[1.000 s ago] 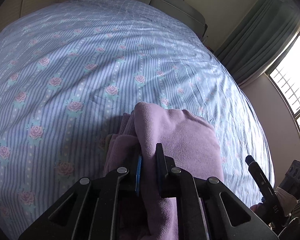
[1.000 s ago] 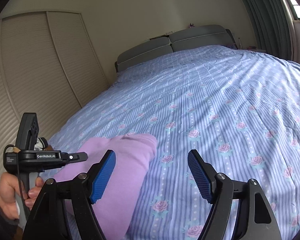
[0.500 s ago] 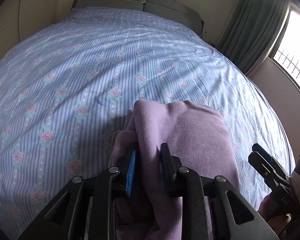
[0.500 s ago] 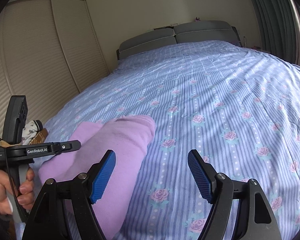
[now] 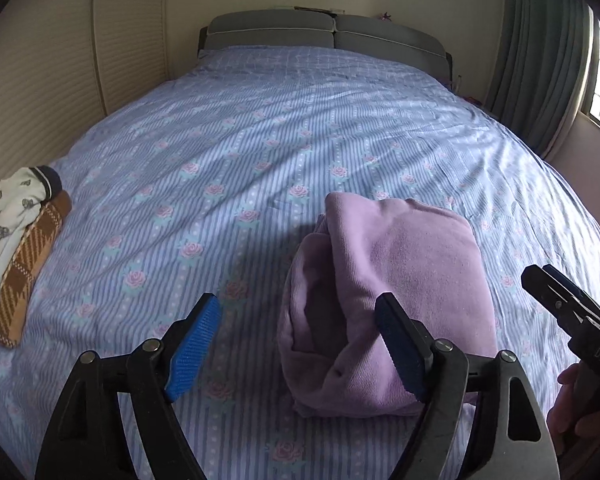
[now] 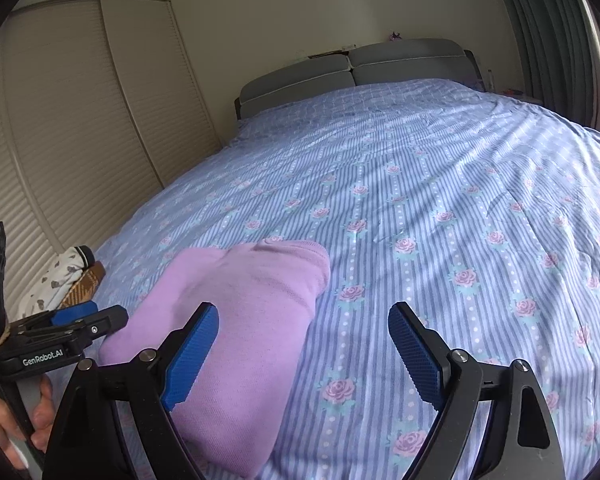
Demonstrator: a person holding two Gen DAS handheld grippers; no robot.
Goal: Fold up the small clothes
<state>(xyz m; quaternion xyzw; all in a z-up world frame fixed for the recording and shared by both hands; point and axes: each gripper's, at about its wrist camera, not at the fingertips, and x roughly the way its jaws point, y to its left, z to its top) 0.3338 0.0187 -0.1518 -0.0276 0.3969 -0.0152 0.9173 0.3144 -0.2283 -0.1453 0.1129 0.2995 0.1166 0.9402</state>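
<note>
So the folded lilac knit garment (image 5: 392,300) is sitting in a chunky bundle on the bed with the blue striped rose-print sheet (image 5: 284,128), near the foot end. The left claw (image 5: 300,348) is spread wide with nothing in it. Its right-hand blue pad sits right against the near side of the bundle, though I can't tell if it actually touches, and its left-hand pad hangs over bare sheet. The right claw (image 6: 304,354) is wide open too and holds nothing, with its left-hand pad over the near edge of the lilac bundle (image 6: 240,320) and the other pad over the sheet.

Off at the left edge of the bed there's a small pile, a white patterned garment with a dark cuff (image 5: 8,212) lying on top of a brown plaid cloth (image 5: 28,272), well apart from the lilac one. Grey padded headboard (image 5: 324,36) at the far end, louvered cream closet doors (image 6: 80,120) along the left wall, teal curtains (image 5: 540,60) on the right.
</note>
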